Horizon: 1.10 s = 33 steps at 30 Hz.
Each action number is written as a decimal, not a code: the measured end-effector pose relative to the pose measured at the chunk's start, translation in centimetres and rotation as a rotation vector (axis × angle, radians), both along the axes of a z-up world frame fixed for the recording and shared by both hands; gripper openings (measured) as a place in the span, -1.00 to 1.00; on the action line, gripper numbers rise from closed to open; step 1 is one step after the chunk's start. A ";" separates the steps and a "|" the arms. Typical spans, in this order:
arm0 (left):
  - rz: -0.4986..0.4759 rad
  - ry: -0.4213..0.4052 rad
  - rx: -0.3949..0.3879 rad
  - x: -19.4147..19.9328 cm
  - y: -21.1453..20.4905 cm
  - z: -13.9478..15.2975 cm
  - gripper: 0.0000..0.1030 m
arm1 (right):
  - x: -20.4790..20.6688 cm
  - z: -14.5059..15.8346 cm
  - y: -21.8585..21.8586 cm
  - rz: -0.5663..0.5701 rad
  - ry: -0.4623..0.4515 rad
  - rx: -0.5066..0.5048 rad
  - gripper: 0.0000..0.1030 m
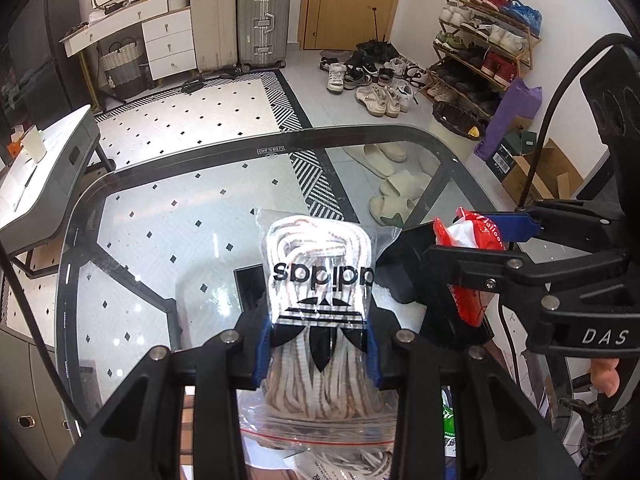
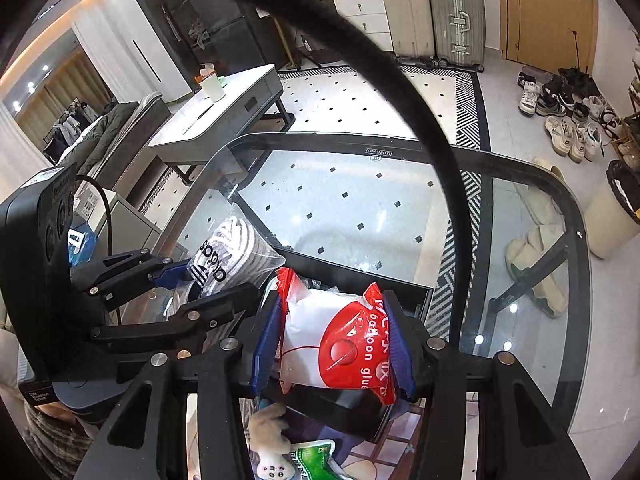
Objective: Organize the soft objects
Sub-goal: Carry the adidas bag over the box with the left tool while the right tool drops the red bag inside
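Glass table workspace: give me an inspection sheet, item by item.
Surface: black-rimmed glass table, see-through to the patterned floor.
Job's things: clear adidas bag of white laces; red-and-white balloon glue packet; both held above the black open bin.
Clutter: green packet and plush toy low in the right wrist view.
Grippers: left gripper shut on the laces bag; right gripper shut on the packet.
Cables: thick black cable crossing the right view.
Surroundings: two suitcases, shoe rack, beige slippers.
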State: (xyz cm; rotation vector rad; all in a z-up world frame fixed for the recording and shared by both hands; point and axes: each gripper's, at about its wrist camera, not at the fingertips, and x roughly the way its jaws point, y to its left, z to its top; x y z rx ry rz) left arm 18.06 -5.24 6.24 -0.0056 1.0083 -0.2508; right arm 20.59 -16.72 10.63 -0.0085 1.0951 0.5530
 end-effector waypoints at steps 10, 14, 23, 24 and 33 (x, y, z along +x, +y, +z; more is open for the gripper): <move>-0.006 0.037 -0.011 1.5 -0.2 -2.2 -0.32 | 1.6 -2.6 1.1 0.009 0.049 0.000 -0.05; -0.011 0.046 -0.017 1.7 -0.2 -2.8 -0.32 | 2.1 -3.5 1.2 0.007 0.065 0.000 -0.05; -0.027 0.044 -0.027 1.6 -0.4 -2.9 -0.27 | 2.9 -4.5 1.2 0.008 0.083 -0.007 -0.04; -0.026 0.043 -0.030 1.6 -0.4 -3.0 -0.26 | 2.9 -4.5 1.3 0.008 0.084 -0.006 -0.03; -0.030 0.041 -0.029 1.4 -0.3 -2.8 -0.07 | 2.5 -4.5 1.1 0.002 0.079 -0.007 0.09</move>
